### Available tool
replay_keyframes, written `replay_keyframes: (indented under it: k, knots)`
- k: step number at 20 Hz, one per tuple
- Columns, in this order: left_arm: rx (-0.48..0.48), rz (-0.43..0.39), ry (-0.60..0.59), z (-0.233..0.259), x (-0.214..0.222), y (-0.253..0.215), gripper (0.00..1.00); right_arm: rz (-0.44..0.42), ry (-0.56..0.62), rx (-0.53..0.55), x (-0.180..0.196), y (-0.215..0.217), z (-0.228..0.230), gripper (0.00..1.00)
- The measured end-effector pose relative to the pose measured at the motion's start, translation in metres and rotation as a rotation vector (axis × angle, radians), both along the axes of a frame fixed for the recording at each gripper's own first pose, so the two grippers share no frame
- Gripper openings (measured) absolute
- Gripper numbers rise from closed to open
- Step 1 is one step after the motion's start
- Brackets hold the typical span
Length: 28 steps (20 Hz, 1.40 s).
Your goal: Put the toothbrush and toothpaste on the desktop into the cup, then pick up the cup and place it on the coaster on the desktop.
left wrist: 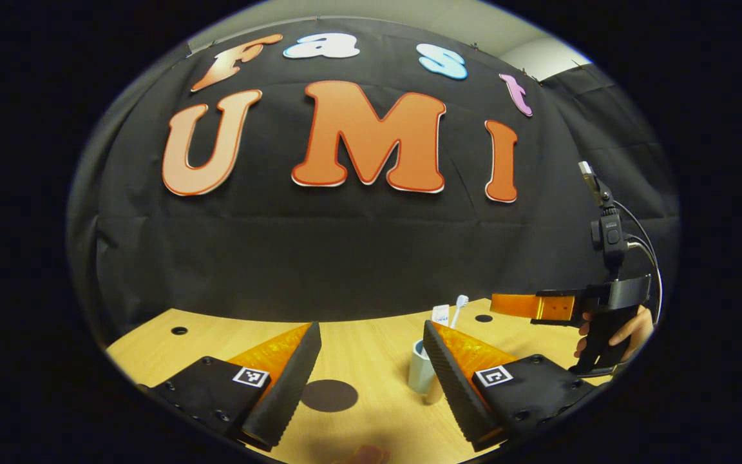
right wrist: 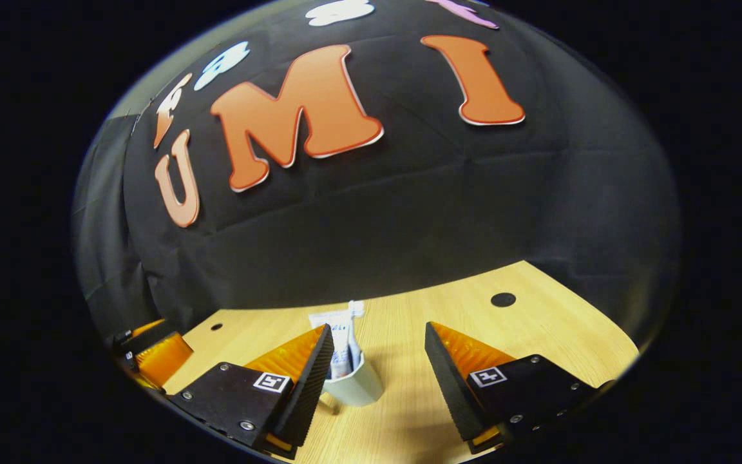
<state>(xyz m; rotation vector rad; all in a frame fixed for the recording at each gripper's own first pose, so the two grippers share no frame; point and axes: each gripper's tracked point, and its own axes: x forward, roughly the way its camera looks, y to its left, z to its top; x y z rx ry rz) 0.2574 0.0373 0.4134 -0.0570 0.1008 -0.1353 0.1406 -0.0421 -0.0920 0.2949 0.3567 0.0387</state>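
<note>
1. On the wooden desk (left wrist: 358,348), well back from its near edge, the cup (left wrist: 420,367) is standing upright with the toothbrush (left wrist: 459,307) and toothpaste (left wrist: 440,314) sticking up out of it.
2. The dark round coaster (left wrist: 328,395) is lying just beside the cup, bare.
3. The left gripper (left wrist: 371,374) is hovering with jaws spread wide, gripping nothing.
4. The right gripper (right wrist: 377,377) is holding its jaws spread too, the cup (right wrist: 355,385) sitting near one finger, apart from the other.
5. A hand (left wrist: 622,332) is gripping the right gripper's handle.

Left gripper (left wrist: 371,367) open above desk (left wrist: 371,348), cup (left wrist: 420,367) holding toothbrush (left wrist: 459,307) and toothpaste (left wrist: 440,314), dark coaster (left wrist: 329,395), right gripper (left wrist: 519,305) in hand (left wrist: 616,335).
</note>
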Motion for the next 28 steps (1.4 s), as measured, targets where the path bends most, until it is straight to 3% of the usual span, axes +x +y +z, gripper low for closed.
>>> replay_keyframes:
  k: [3,9,14,28]
  knots:
    - [0.012,0.029,-0.027,0.010,-0.015,0.023,1.00,0.057,0.085,0.005,-0.010,0.026,-0.003,0.85]
    - [-0.009,0.071,-0.028,-0.002,-0.032,0.060,1.00,0.051,0.304,-0.039,-0.020,0.039,-0.019,0.84]
    - [0.033,0.119,-0.069,-0.013,-0.034,0.086,1.00,0.058,0.435,0.001,-0.021,0.054,-0.020,0.79]
    - [-0.010,0.159,-0.062,-0.026,-0.037,0.110,1.00,0.071,0.831,-0.025,-0.020,0.088,-0.082,0.71]
